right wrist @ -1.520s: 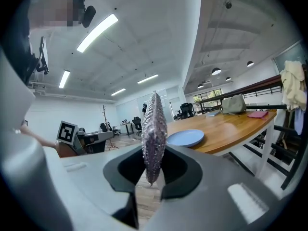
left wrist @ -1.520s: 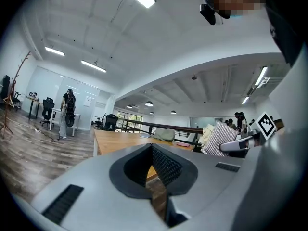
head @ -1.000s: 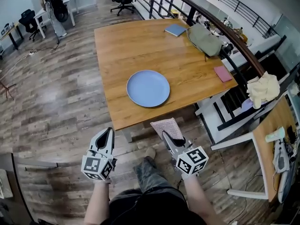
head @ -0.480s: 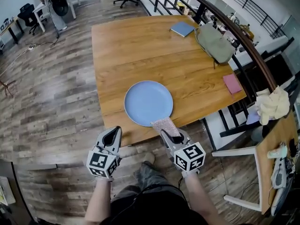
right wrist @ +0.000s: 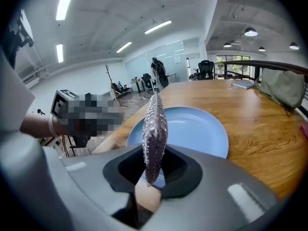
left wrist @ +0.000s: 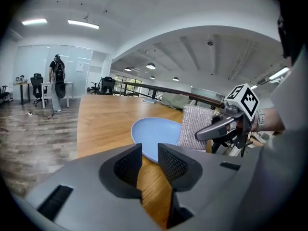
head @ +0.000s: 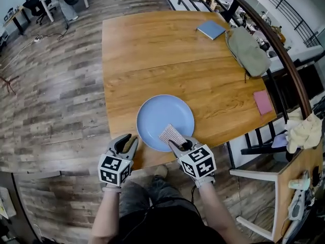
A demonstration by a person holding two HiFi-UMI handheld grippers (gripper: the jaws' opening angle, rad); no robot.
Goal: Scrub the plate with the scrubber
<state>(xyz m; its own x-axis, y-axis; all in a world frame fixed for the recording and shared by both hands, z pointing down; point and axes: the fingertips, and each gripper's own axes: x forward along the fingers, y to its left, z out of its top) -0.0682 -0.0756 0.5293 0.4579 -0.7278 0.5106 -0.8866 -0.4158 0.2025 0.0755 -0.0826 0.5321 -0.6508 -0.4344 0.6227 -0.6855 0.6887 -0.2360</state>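
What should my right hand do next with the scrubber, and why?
Probably lower the right hand-held gripper so the scrubber presses flat on the plate: it is gripped on edge over the plate's near rim, with no clear contact yet.

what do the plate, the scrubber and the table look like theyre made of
Plate: probably glazed ceramic or melamine; smooth, even pale blue with a soft sheen.
Scrubber: thin mesh cloth, possibly metallic; knobbly grey weave that glints.
Table: wood or wood veneer; warm grain lines, satin finish.
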